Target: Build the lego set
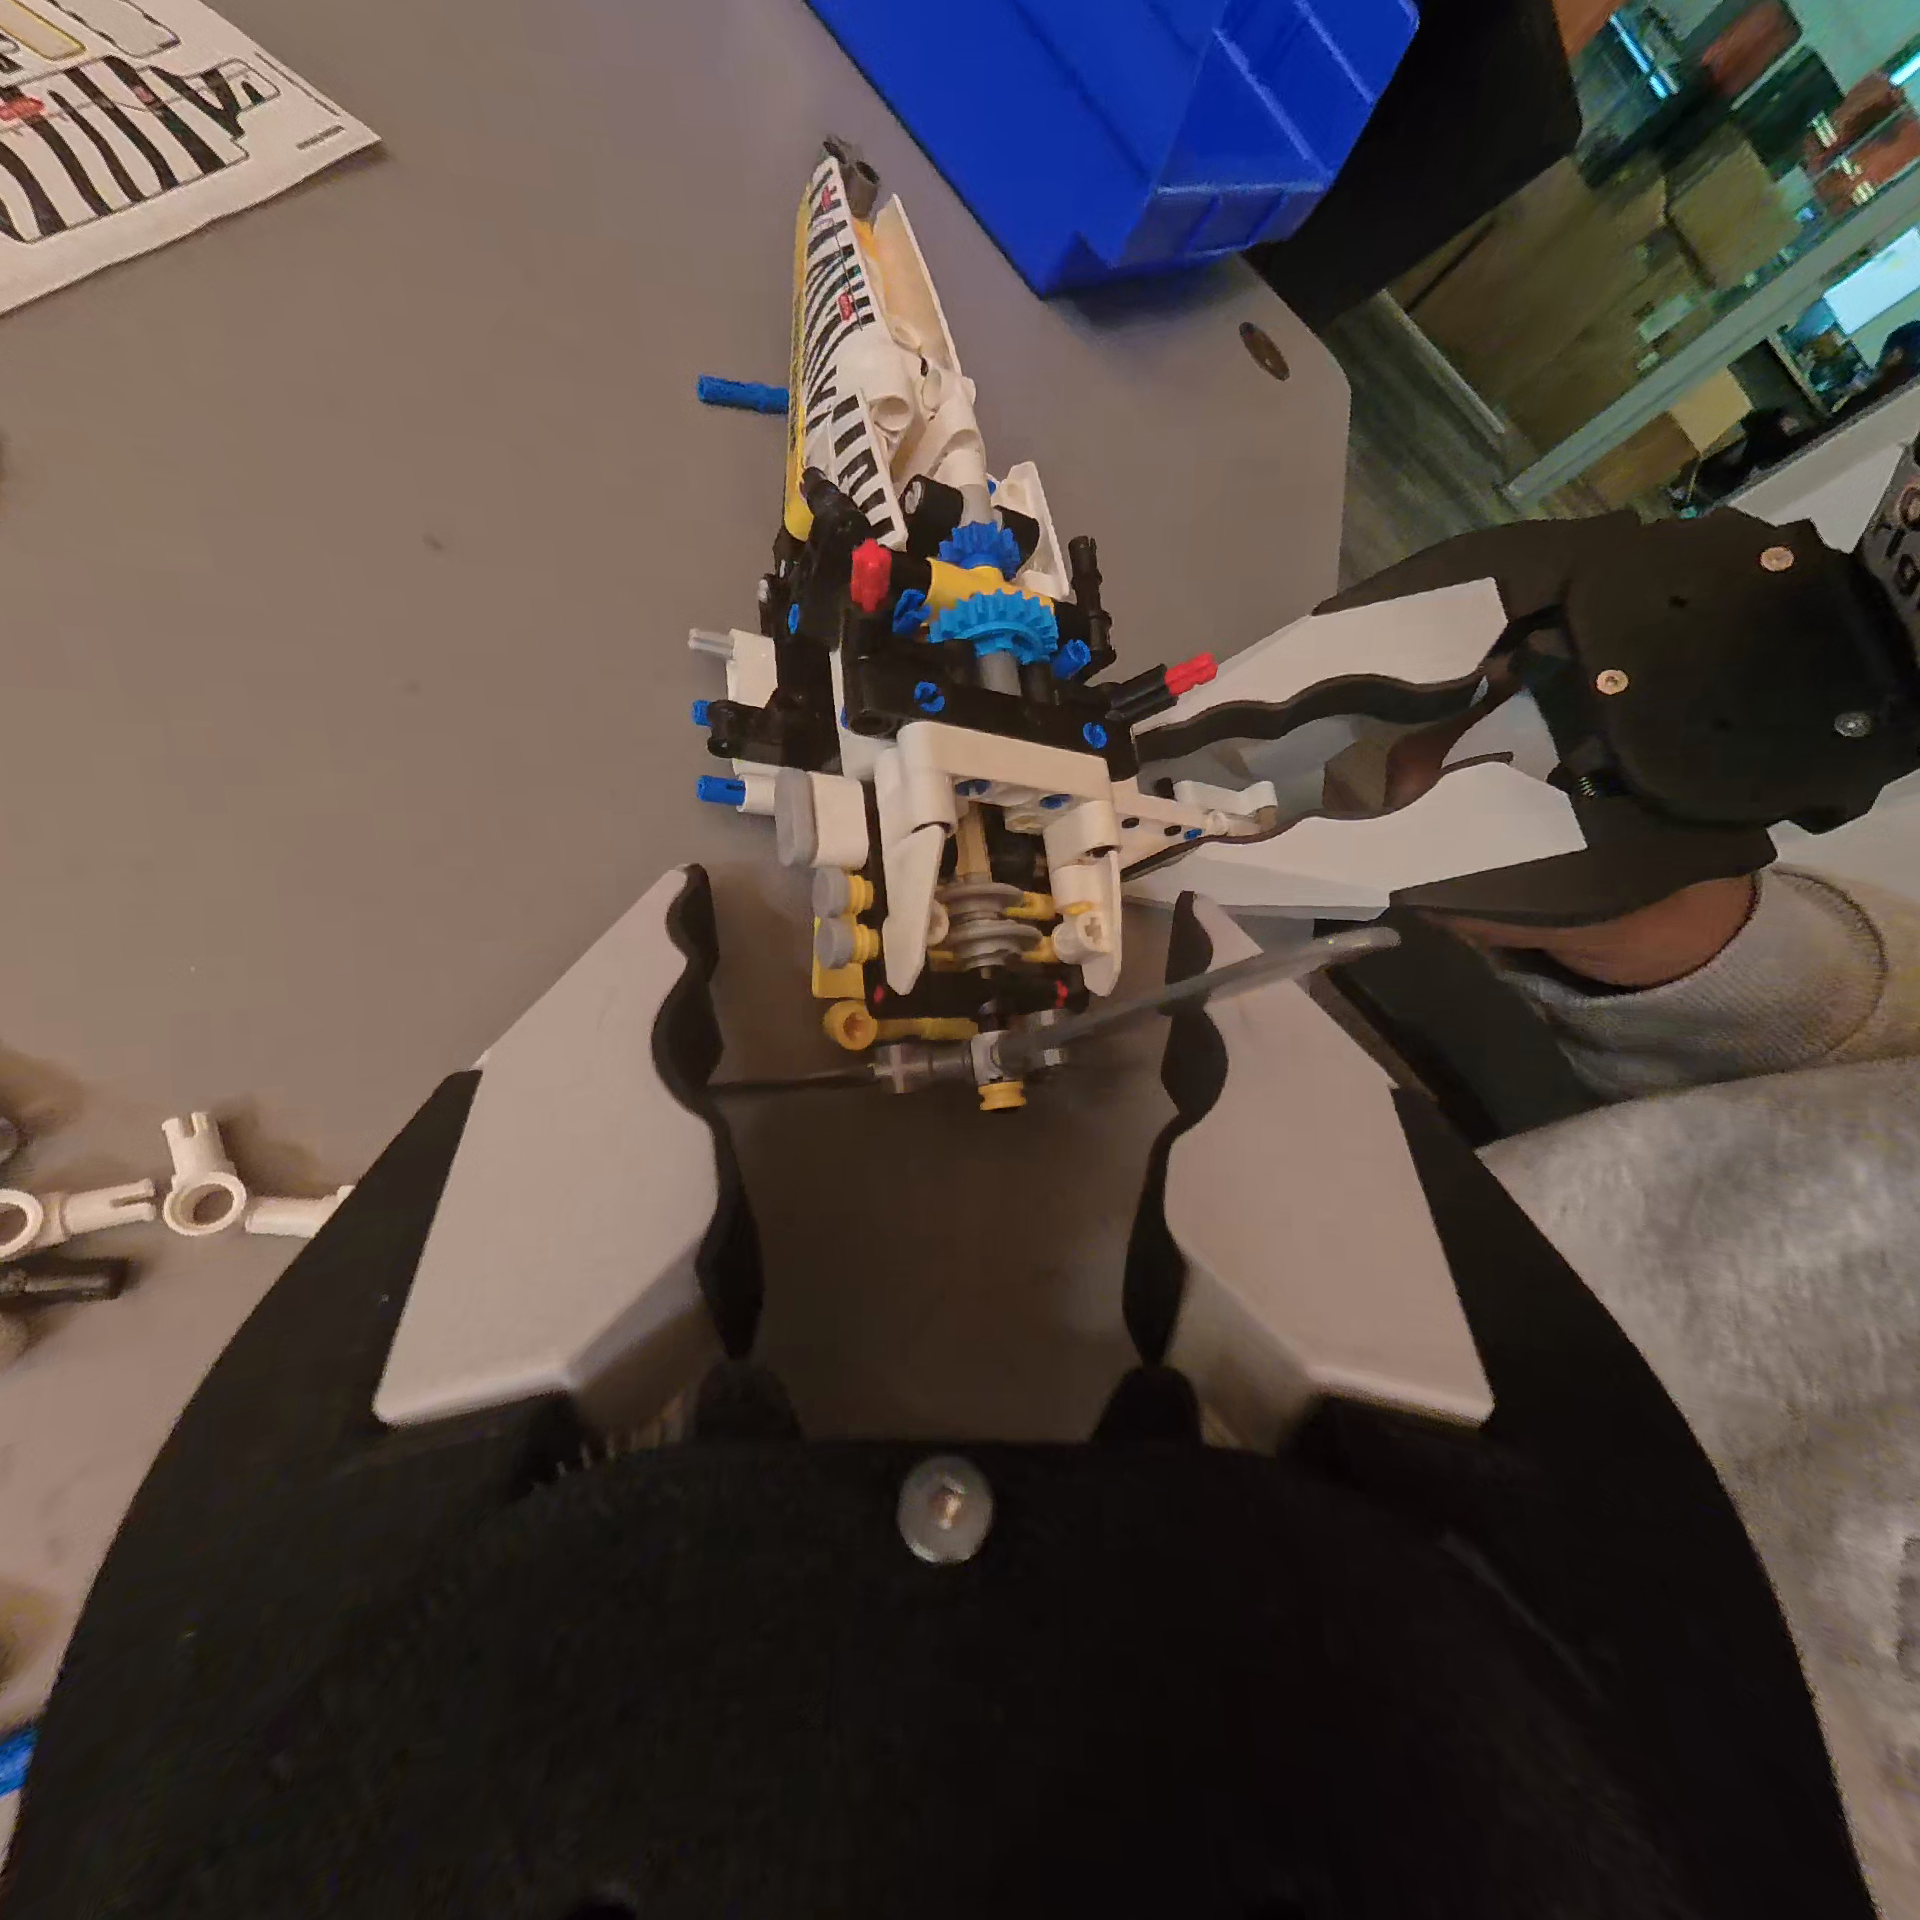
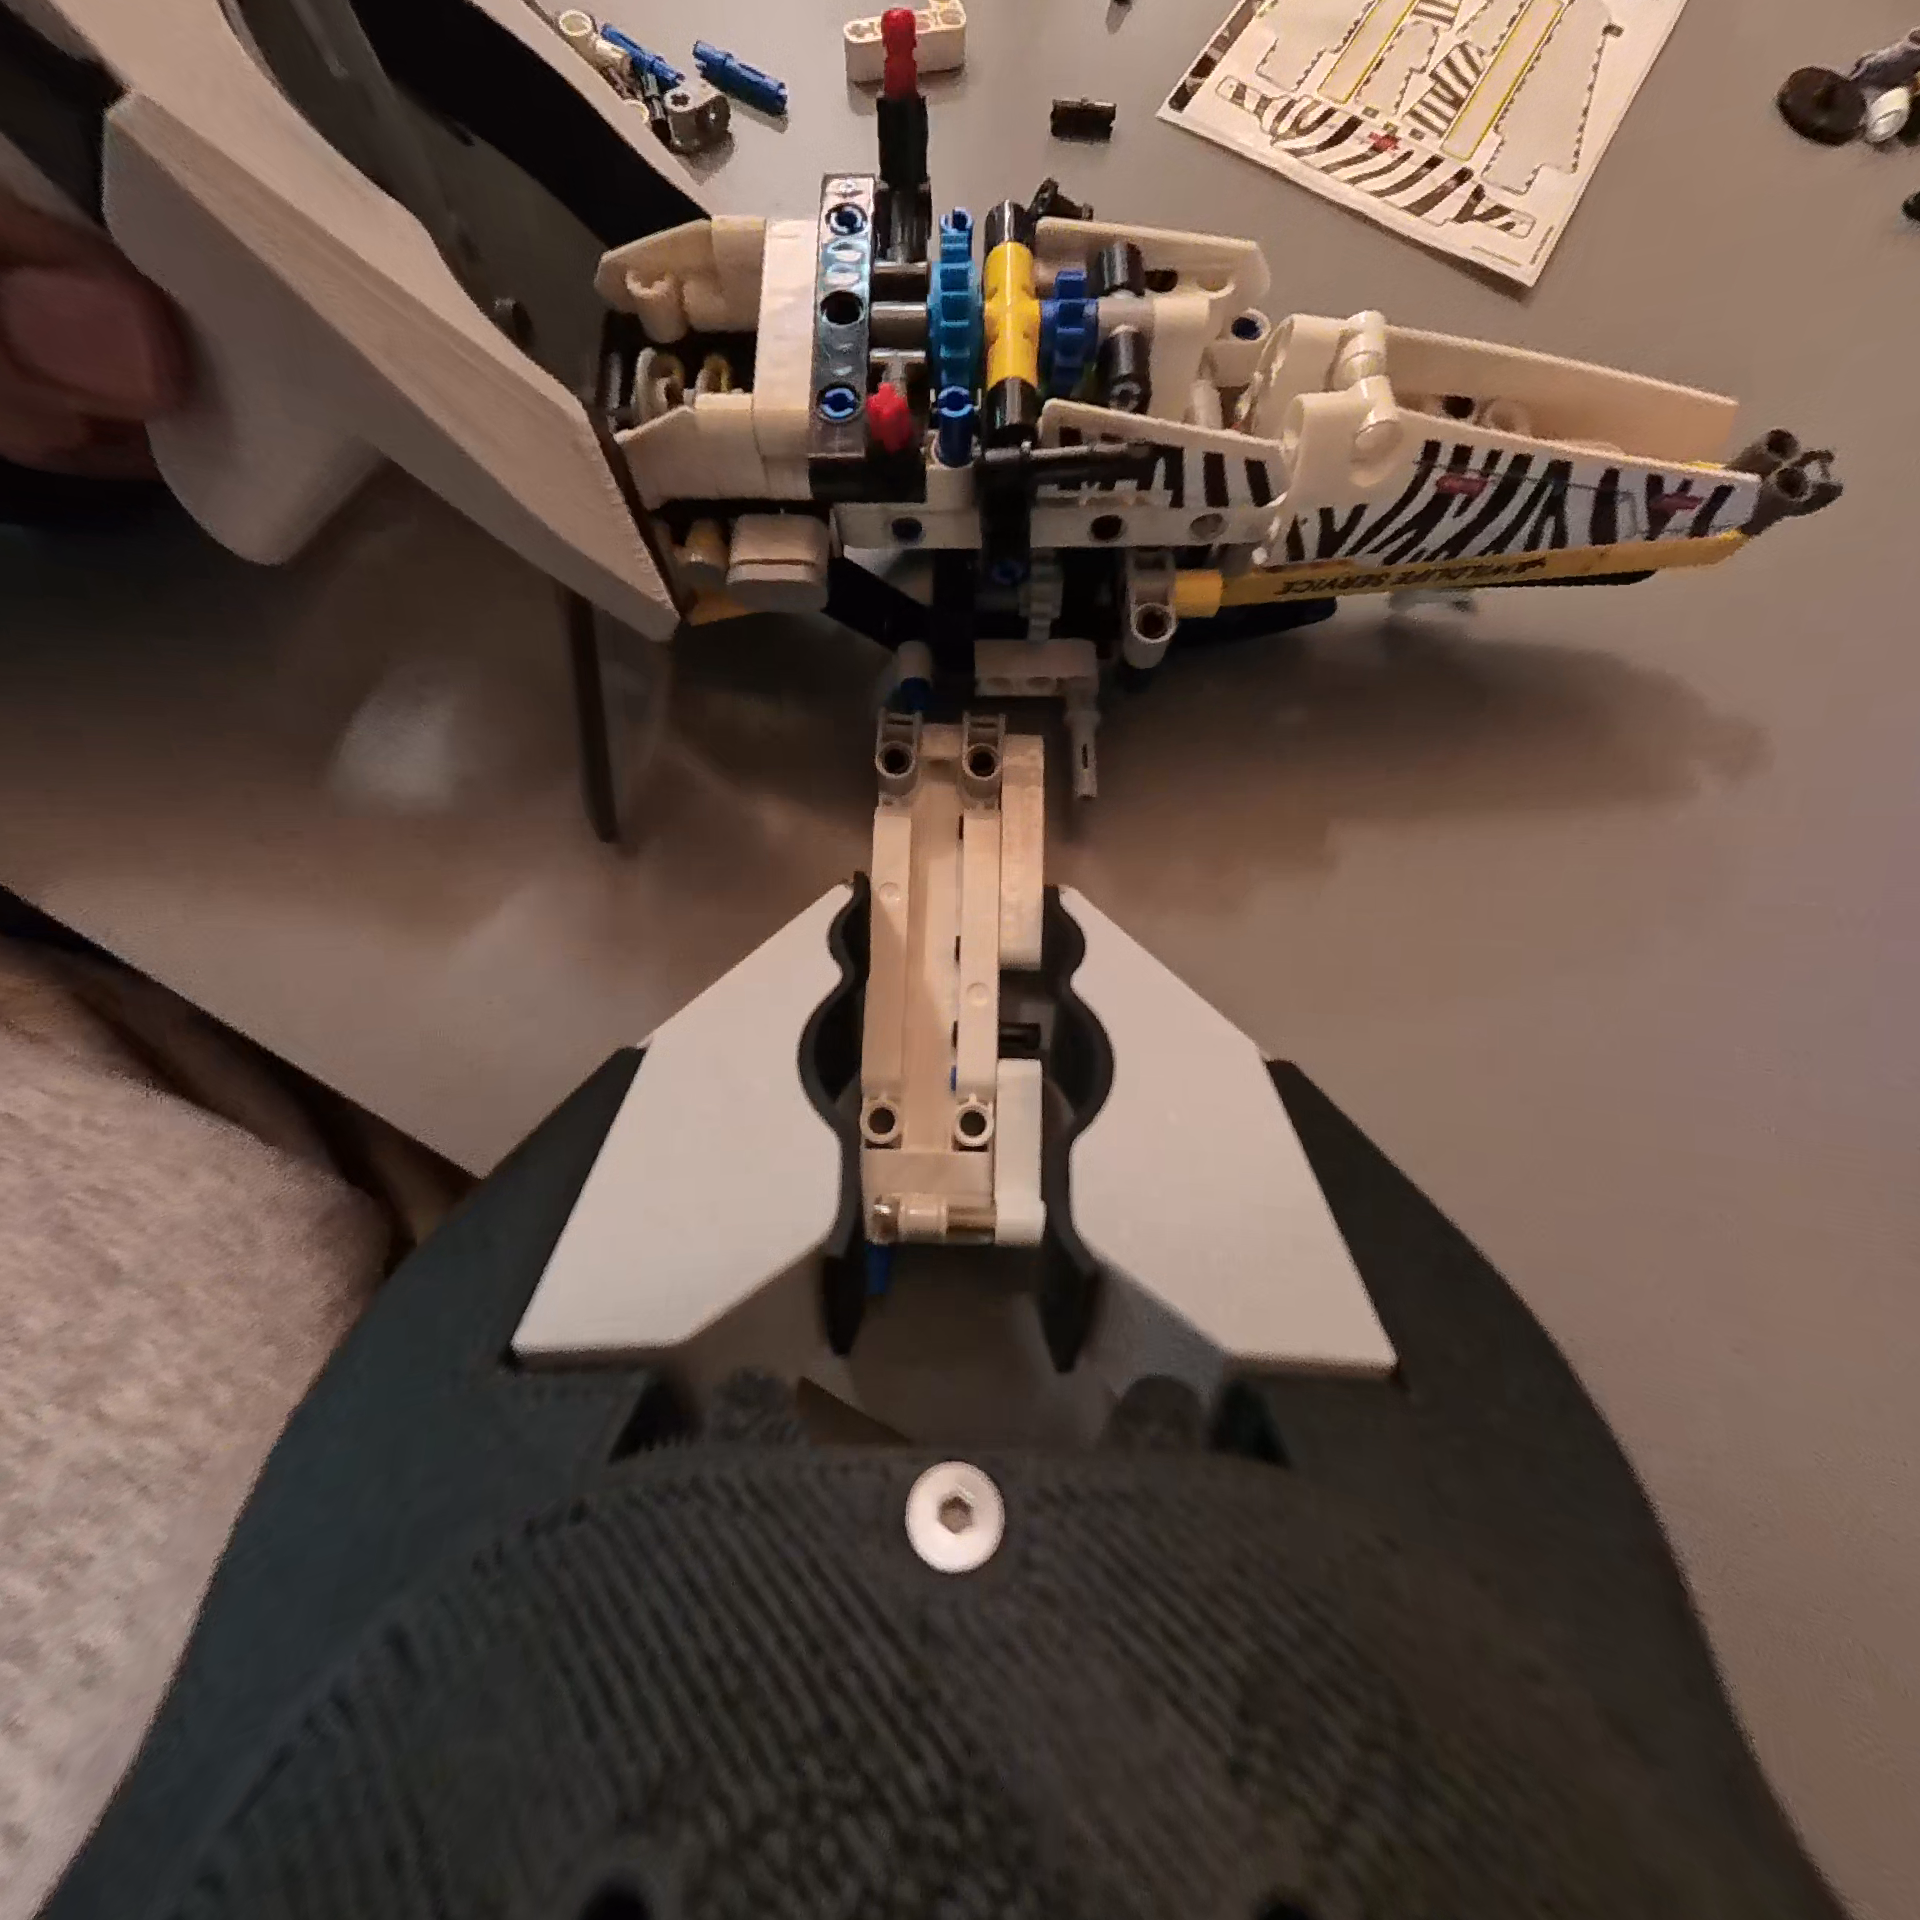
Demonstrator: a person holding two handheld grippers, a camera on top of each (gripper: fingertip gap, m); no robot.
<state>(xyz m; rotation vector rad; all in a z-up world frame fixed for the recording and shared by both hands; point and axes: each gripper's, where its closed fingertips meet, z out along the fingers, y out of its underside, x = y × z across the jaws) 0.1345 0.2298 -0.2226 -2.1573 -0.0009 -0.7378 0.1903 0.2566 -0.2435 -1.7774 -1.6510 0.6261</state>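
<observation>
Spread left fingers (image 1: 940, 1039) face the lego model (image 1: 914, 665) on a grey desk (image 1: 416, 623) near a blue bin (image 1: 1122, 114) and sticker sheet (image 1: 135, 135), while right fingers (image 2: 961, 935) pinch the model's white arm (image 2: 951, 987), loose pins (image 2: 727, 73) beyond.

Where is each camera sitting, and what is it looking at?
Left wrist view: sits on the left tool, open, looking along the Lego model from its end; a grey sleeve shows.
Right wrist view: sits on the right tool, shut on the model's white side piece, looking at the model side-on; a fingertip shows.
Both see the model, sticker sheet, grey table and other tool.
</observation>
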